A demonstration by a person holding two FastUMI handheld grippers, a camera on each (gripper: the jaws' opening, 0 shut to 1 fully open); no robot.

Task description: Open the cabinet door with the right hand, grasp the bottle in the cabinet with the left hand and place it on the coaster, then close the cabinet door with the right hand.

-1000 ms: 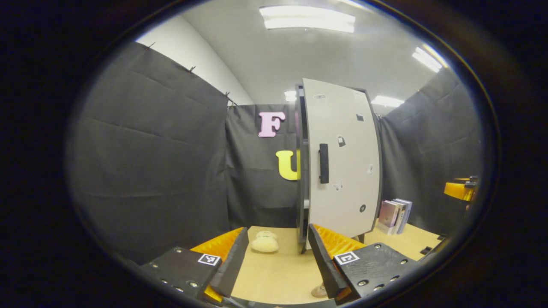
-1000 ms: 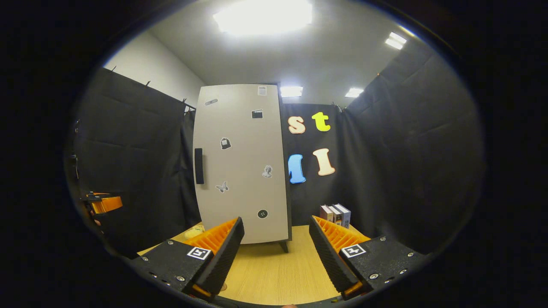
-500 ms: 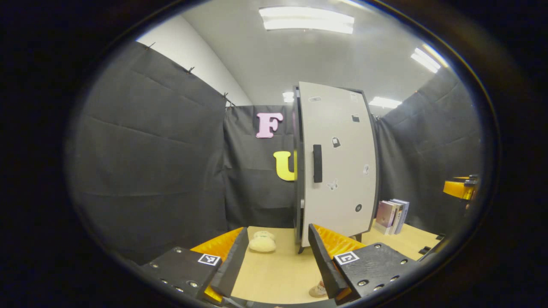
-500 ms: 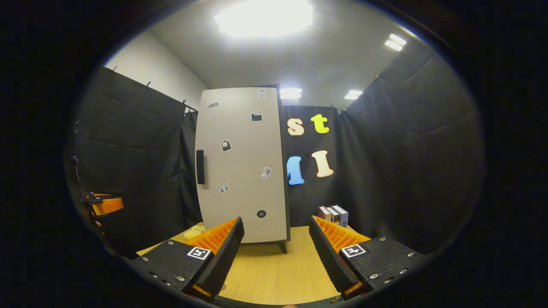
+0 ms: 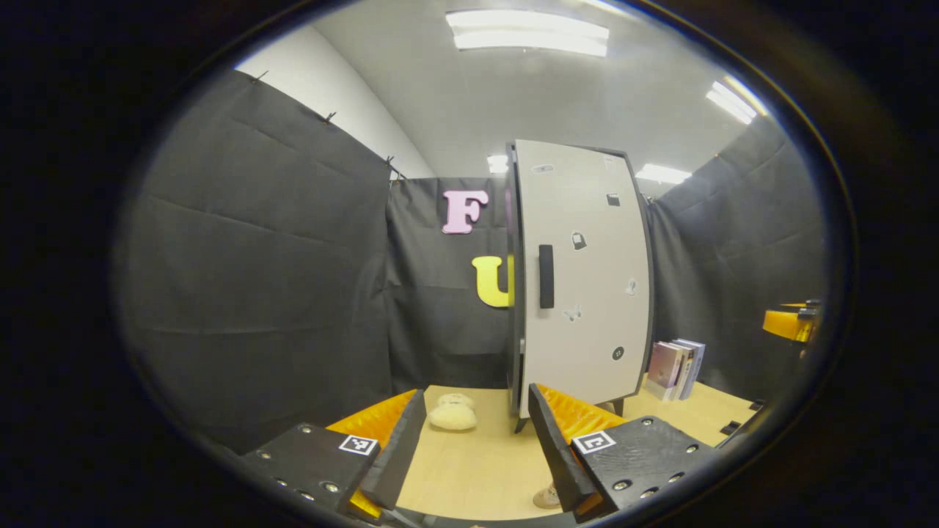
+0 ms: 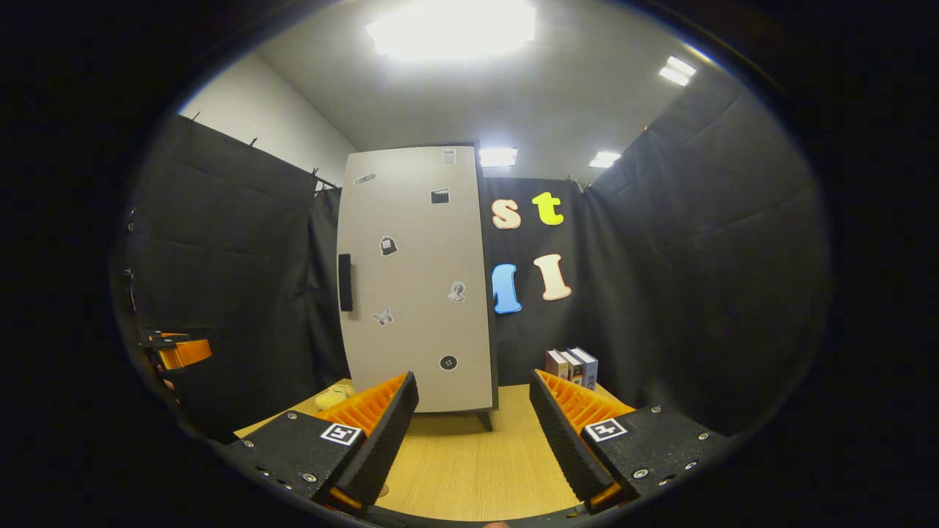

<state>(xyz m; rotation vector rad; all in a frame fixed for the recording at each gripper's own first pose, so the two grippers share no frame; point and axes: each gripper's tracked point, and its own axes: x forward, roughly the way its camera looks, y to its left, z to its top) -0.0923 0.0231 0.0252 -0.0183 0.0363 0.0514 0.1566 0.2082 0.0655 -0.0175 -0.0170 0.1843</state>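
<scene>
In the left gripper view, the left claw [image 5: 475,447] hangs low over the bench [image 5: 469,469] with its jaws spread wide and nothing between them. Ahead stands the cabinet [image 5: 579,282], upright on short legs, its pale door [image 5: 587,293] shut or very nearly so. A dark upright handle [image 5: 546,276] sits close to the door's left edge. A small cream soft toy [image 5: 452,413] lies on the bench to the left of the cabinet's foot, and a few books [image 5: 676,368] stand beside it on the right. A small round thing [image 5: 546,498] at the near bench edge may be the coaster; it is too small to be sure. The bottle is presumably inside the cabinet, hidden by the door.

In the right gripper view, the right claw [image 6: 473,440] is likewise wide open and empty, well apart from the cabinet [image 6: 418,279]. The door [image 6: 422,308] faces the camera almost flat, its handle [image 6: 345,282] on the left edge at mid height.

The door looks like a stiff, light panel that should swing on hinges along its right side. The handle is the sensible place to take hold: a rigid bar, narrow enough for the jaws to close across it from the sides. A smooth bar may slip, so a grip at its middle looks safest. The tall cabinet on small legs could shift if pulled hard.
</scene>
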